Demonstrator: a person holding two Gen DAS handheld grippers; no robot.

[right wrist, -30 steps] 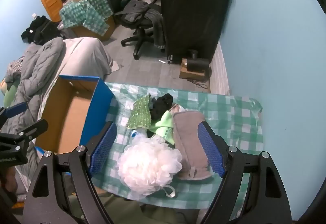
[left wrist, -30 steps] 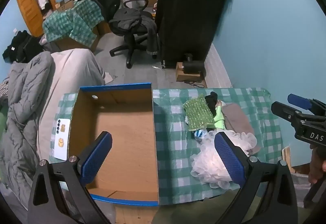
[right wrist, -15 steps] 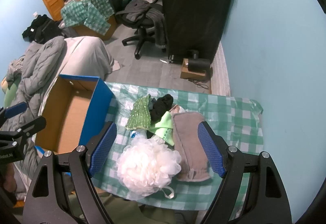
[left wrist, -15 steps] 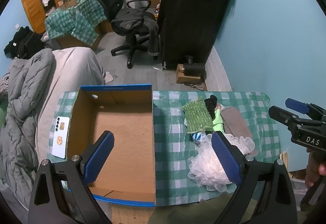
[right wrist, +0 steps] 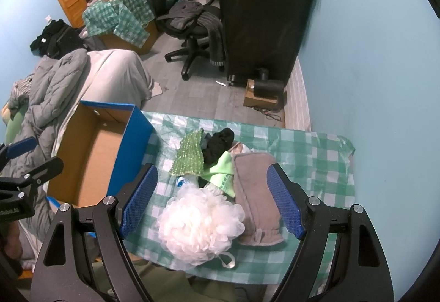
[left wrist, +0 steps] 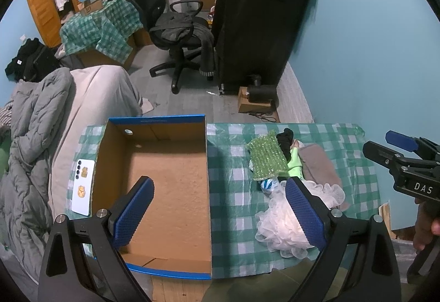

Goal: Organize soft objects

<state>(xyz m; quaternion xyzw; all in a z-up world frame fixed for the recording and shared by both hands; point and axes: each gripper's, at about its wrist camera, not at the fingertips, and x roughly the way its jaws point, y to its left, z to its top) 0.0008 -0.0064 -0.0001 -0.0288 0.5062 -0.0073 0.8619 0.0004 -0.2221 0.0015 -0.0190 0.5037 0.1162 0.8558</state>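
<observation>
A pile of soft things lies on the green checked tablecloth (right wrist: 313, 148): a white bath pouf (right wrist: 200, 225), a grey-brown mitt (right wrist: 255, 192), a light green cloth (right wrist: 221, 172), a green sequined pad (right wrist: 189, 156) and a black sock (right wrist: 220, 139). An empty cardboard box with blue walls (left wrist: 165, 178) stands to their left. My left gripper (left wrist: 220, 208) is open and empty above the box's right wall. My right gripper (right wrist: 211, 200) is open and empty above the pouf (left wrist: 283, 222).
A white phone (left wrist: 82, 186) lies left of the box. A bed with a grey duvet (left wrist: 35, 142) is further left. Beyond the table are an office chair (left wrist: 178, 35), a black wardrobe (left wrist: 261, 18) and the blue wall (left wrist: 371, 40) on the right.
Both grippers have drawn back and up a little, so the table looks slightly farther. The objects have not moved.
</observation>
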